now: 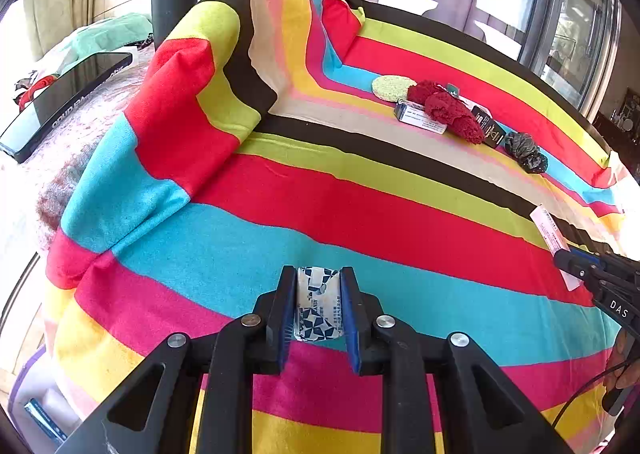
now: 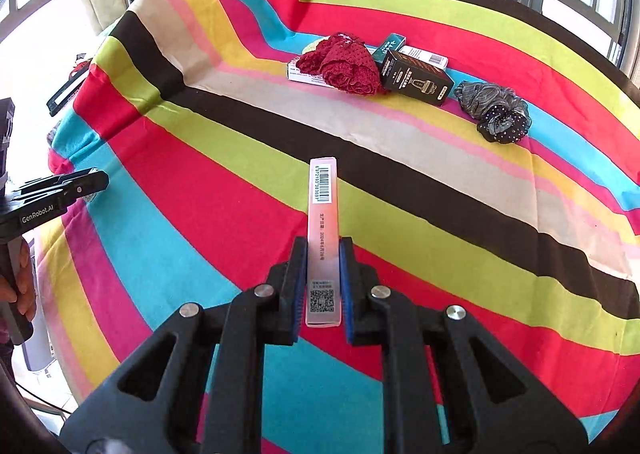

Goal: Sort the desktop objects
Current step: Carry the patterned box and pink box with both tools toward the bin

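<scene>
Nearest us, our left gripper [image 1: 319, 304] clamps a small blue-and-white patterned packet [image 1: 319, 306]. Our right gripper [image 2: 322, 286] grasps a long silver barcoded box [image 2: 322, 230] above the striped multicoloured cloth [image 2: 400, 182].

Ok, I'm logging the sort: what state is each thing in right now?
left gripper: shut on blue-white packet
right gripper: shut on slim barcode box
red knit cloth: crumpled over a white box
black box: lying flat
dark scrunchie: loose on the striped cloth

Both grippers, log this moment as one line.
left gripper: shut on packet | right gripper: shut on slim box | pile: far side
</scene>
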`<state>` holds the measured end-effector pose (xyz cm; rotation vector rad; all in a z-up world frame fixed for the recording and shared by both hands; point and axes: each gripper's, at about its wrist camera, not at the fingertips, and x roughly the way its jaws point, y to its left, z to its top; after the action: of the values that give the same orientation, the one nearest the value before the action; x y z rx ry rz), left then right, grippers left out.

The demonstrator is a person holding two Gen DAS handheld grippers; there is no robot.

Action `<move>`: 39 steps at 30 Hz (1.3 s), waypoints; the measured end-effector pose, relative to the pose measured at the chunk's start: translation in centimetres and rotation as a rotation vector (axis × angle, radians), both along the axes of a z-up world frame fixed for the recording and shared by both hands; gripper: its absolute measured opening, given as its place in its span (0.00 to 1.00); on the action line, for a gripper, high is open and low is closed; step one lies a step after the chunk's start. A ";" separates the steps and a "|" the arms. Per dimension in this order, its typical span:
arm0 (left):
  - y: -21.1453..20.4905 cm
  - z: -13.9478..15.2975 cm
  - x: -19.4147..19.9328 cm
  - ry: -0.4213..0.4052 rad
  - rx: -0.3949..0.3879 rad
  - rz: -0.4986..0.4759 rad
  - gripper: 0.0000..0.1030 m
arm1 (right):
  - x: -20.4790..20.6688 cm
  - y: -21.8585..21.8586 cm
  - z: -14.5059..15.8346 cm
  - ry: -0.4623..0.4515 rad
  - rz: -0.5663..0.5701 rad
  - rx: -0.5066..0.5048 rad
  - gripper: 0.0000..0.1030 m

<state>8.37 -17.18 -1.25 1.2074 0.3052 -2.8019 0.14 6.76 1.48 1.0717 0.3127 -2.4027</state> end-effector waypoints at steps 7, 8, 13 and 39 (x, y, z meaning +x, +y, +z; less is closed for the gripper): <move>-0.1 0.1 3.9 0.024 -0.021 0.006 0.21 | 4.3 -0.6 0.1 0.008 0.015 -0.034 0.17; -0.1 0.2 4.3 0.027 -0.017 0.006 0.21 | 4.9 -0.8 0.1 0.007 0.018 -0.041 0.17; -0.6 0.1 6.9 0.032 0.003 0.011 0.21 | 7.5 -2.3 0.1 0.009 0.061 -0.028 0.17; -11.8 0.2 18.3 0.124 0.078 0.306 0.21 | 17.3 -14.5 0.3 0.058 0.397 0.066 0.17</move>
<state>26.63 -28.95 -1.07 0.9112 0.5612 -2.6213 17.41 -7.73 1.78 0.8725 0.5716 -2.0810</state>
